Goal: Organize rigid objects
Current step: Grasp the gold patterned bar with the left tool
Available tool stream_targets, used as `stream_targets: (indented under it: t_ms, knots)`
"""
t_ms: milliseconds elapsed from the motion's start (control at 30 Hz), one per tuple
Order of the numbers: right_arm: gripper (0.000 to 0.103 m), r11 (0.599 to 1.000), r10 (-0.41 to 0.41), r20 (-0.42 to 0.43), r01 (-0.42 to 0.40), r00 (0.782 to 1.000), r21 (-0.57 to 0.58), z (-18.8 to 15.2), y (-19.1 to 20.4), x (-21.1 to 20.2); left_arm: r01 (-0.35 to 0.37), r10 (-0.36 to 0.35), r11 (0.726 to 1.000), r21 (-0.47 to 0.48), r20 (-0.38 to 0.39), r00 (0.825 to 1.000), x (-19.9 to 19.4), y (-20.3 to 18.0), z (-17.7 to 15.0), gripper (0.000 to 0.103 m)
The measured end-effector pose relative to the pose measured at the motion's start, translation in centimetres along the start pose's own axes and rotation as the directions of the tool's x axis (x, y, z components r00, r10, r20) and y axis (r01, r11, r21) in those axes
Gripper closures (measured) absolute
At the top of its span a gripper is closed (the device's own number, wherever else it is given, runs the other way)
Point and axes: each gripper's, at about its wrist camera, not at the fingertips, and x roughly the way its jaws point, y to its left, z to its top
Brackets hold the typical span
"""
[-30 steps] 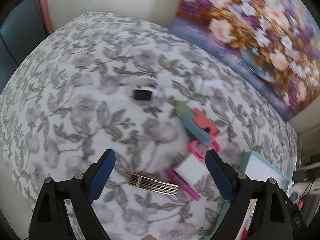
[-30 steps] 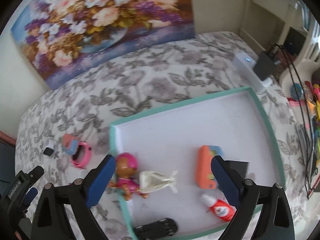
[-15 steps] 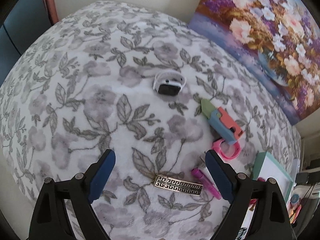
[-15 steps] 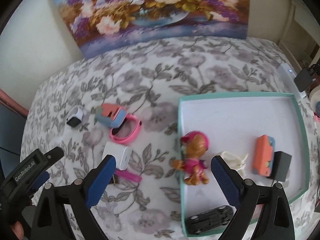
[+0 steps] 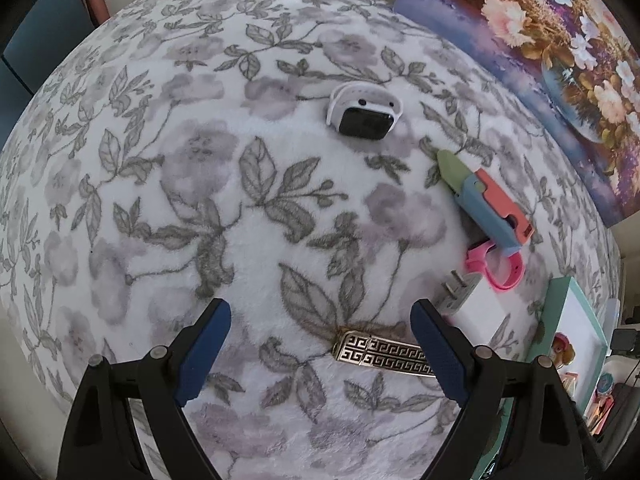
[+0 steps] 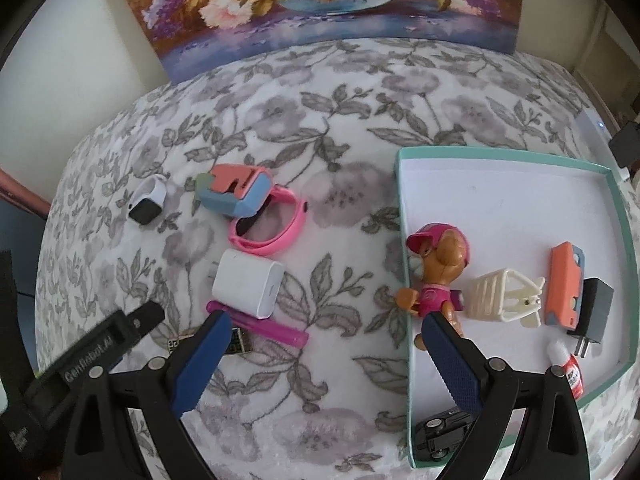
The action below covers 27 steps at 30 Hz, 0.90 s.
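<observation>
One container is present: a shallow white tray with a mint-green rim (image 6: 404,208), lying on a fleecy white blanket printed with grey leaves and flowers (image 6: 344,128). Inside it, against the wall facing the loose items, stands a brown toy puppy figure in a pink cap and vest (image 6: 436,276). Next inward lies a cream plastic ribbed toy piece (image 6: 500,296), then an orange-and-blue flat plastic case (image 6: 564,290) and a dark grey plug adapter (image 6: 594,316), the two touching or nearly so. A small white glue bottle with a red label (image 6: 568,368) lies near the tray's near wall, and a black toy car (image 6: 440,432) sits in the near corner.

Outside the tray, well apart from it, lie a white-strapped smartwatch with a black face (image 5: 362,114), a green, blue and coral folding plastic toy (image 5: 484,204), and a pink-strapped watch (image 6: 268,224) just beside that toy, whether touching cannot be told. Nearer the tray are a white rectangular charger block with metal prongs (image 6: 248,282), a magenta pen-like stick (image 6: 260,326) partly under it, and a gold bar with a black Greek-key pattern (image 5: 380,354).

Left gripper (image 5: 320,352) stands wide open over the blanket, holding nothing; the gold bar lies between its blue pads, its end hidden behind the right one. Right gripper (image 6: 320,360) is likewise wide open and empty, straddling the tray's edge.
</observation>
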Motion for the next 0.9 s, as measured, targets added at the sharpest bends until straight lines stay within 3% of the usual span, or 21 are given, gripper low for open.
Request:
stream_targets:
  t_ms: [600,900]
  knots:
    - [0.005,0.997,-0.039,0.021,0.038,0.999,0.060,0.7,-2.7,-0.7,0.032,-0.017,0.980,0.197,-0.074,0.997,1.7,-4.7,-1.7,0.011]
    - [0.005,0.997,-0.044,0.014,0.043,0.999,0.064,0.7,-2.9,-0.6,0.005,0.018,0.968,0.251,-0.089,0.996,3.2,-7.7,-2.8,0.012]
